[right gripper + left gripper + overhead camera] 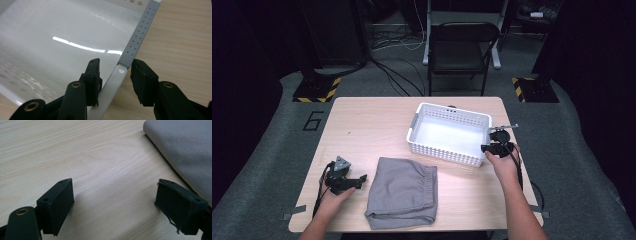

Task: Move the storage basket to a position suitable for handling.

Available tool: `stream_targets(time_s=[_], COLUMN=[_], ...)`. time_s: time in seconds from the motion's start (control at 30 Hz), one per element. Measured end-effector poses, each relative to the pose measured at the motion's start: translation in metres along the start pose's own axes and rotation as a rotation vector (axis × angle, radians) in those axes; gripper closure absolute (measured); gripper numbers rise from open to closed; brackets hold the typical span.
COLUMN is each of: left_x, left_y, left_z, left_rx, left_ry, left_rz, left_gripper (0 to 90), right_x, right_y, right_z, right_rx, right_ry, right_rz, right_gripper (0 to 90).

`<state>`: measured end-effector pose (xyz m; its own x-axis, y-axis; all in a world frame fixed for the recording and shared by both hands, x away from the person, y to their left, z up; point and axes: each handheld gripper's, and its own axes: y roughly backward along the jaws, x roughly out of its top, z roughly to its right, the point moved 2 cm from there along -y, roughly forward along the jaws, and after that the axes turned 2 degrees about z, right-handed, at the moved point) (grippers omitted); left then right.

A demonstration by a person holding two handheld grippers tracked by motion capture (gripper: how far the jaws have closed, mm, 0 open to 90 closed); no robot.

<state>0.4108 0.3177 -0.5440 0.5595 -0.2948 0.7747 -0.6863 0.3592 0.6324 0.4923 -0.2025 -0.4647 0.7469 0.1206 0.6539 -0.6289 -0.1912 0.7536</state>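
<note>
Straddling the rim of the white basket [62, 37] is where the right gripper [115, 71] sits: one jaw hangs inside over the glossy floor, the other outside over the wooden table [180, 45], and the wall runs right up between them. The jaws are partly spread, with a gap showing on both sides of the rim, so as far as I can tell the pads aren't pressing it yet. The grey dotted handle strip [140, 32] starts just beyond the jaw tips and its long axis carries on straight away from them, so any squeeze lands on the plain white rim just short of it.

From the high view, the basket [450, 134] is a perforated rectangular tub, empty, at the far right of the table, and the right gripper [497, 142] is at its near right corner.

The left gripper [113, 202] is wide open over bare wood, nothing between its jaws. The folded grey cloth [185, 152] lies off past one jaw, near but not touching. So the right hand is clearly the one on the basket.
</note>
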Motion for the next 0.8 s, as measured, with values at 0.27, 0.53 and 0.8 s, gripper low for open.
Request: stream_targets(time_s=[0.27, 0.53, 0.8], left_x=[0.0, 0.0, 0.0], left_y=[0.0, 0.0, 0.0], left_z=[0.0, 0.0, 0.0], left_rx=[0.0, 0.0, -0.001], left_ry=[-0.001, -0.001, -0.001], left_rz=[0.0, 0.0, 0.0], left_gripper=[14.8, 14.8, 14.8], right_x=[0.012, 0.022, 0.028], right_y=[-0.011, -0.022, -0.028], right_z=[-0.02, -0.041, -0.051], right_rx=[0.036, 0.055, 0.062], right_ry=[0.023, 0.069, 0.129], right_rz=[-0.011, -0.018, -0.008], right_gripper=[58.7, 58.8, 58.8])
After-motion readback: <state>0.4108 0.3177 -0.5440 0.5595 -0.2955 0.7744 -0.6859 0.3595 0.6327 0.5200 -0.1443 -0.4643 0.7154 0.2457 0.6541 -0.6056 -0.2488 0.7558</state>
